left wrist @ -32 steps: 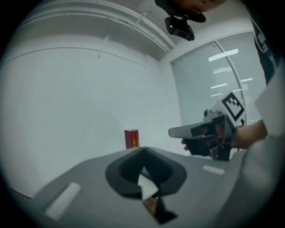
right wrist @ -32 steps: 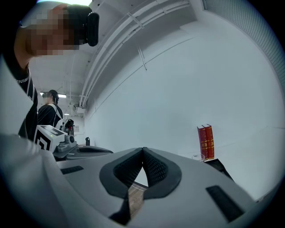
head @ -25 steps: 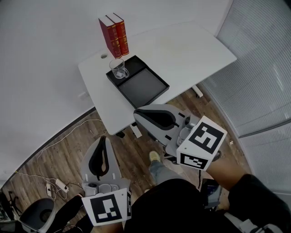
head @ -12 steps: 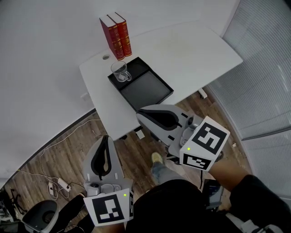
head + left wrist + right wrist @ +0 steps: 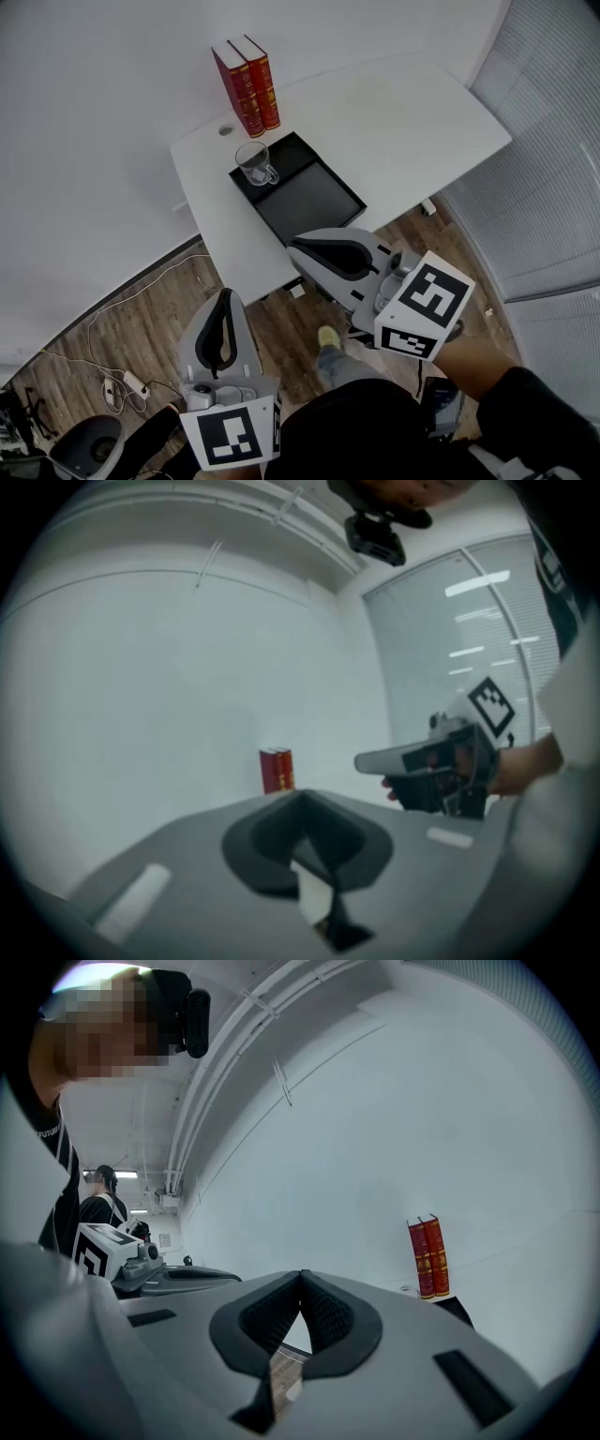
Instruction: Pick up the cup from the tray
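A clear glass cup (image 5: 255, 164) with a handle stands in the far-left corner of the black tray (image 5: 314, 202) on the white table (image 5: 403, 122). Both grippers hang over the wooden floor, short of the table's near edge. My left gripper (image 5: 225, 294) is shut and holds nothing; its jaws (image 5: 302, 795) meet at the tips. My right gripper (image 5: 293, 246) is near the table's edge, below the tray, and its pads (image 5: 301, 1274) are also together with nothing between them. The cup is hidden in both gripper views.
Two red books (image 5: 248, 84) stand upright behind the tray near a cable hole. On the floor lie cables and a power strip (image 5: 127, 382), with a chair base (image 5: 82, 448) at the lower left. Window blinds (image 5: 553, 187) run along the right. The holder's shoe (image 5: 328, 336) shows below.
The table, tray and cup have slid lower and slightly right in the head view. Both grippers shifted with them, still shut and in the same pose.
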Demonstrator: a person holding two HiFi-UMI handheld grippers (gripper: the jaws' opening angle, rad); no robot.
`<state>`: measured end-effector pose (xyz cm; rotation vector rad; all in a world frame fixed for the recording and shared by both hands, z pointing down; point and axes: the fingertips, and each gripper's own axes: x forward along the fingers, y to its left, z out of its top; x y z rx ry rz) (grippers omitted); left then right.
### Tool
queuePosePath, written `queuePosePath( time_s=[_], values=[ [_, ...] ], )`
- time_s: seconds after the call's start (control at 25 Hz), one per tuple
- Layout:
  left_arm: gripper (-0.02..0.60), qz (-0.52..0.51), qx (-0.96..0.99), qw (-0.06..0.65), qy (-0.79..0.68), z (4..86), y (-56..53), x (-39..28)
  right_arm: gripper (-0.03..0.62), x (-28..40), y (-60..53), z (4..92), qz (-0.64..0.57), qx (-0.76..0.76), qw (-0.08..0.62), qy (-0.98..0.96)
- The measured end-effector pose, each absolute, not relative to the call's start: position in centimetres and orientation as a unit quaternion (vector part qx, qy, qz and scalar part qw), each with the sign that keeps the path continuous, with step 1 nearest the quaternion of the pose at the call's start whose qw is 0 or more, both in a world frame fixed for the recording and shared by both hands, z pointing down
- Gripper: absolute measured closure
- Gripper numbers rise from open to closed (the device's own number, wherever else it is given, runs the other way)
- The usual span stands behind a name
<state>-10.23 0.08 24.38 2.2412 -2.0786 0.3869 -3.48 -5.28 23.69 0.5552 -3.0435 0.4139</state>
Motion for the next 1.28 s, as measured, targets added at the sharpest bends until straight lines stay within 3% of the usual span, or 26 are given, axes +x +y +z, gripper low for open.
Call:
queuePosePath(
  time_s=[1.28],
  values=[
    [0.58,0.157,0.717,0.034,-0.678,25.5,-5.9,-7.3,0.58,-0.3,-11.7,26.3,0.18,0.18,-0.003,-0.967]
  ],
)
